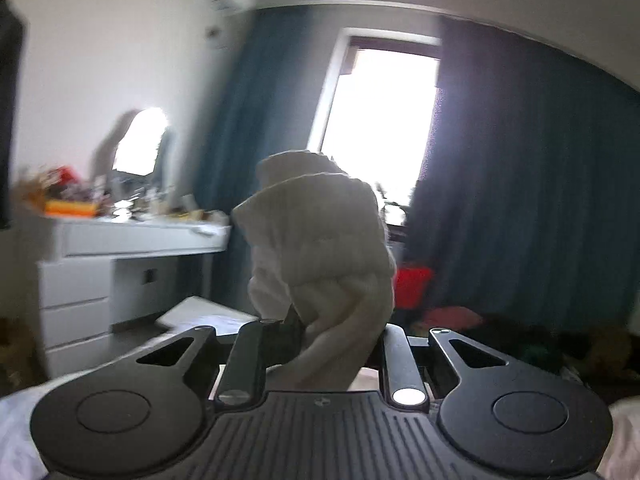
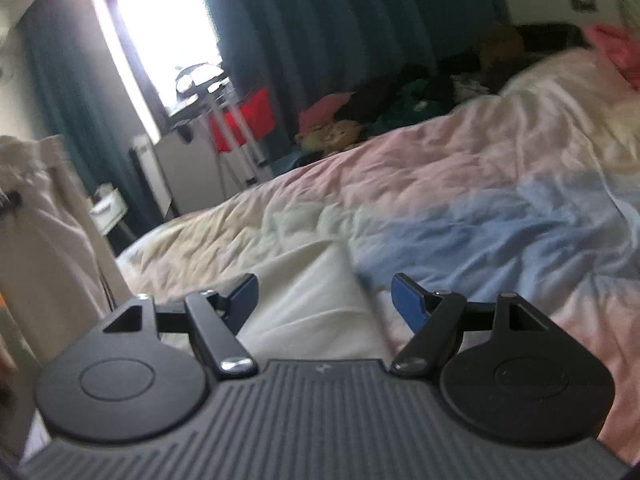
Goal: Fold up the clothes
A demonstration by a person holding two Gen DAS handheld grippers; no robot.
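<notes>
A bedroom, with one pale garment raised off a rumpled bed.

The wrinkled pastel quilt in pink, blue and cream (image 2: 460, 200) covers the bed; teal curtains (image 1: 520, 180) flank a bright window (image 1: 380, 120), and a white drawered dressing table (image 1: 120, 248) carries clutter and an arched mirror (image 1: 140, 146). A red fabric bin (image 1: 412, 286) stands by the curtain; its contents cannot be made out. The left gripper (image 1: 320, 332) has its jaws clamped on the cream-white knitted garment (image 1: 320, 240), held up in the air. The right gripper (image 2: 324, 300) has its jaws apart above a white cloth (image 2: 312, 304) lying on the quilt.
</notes>
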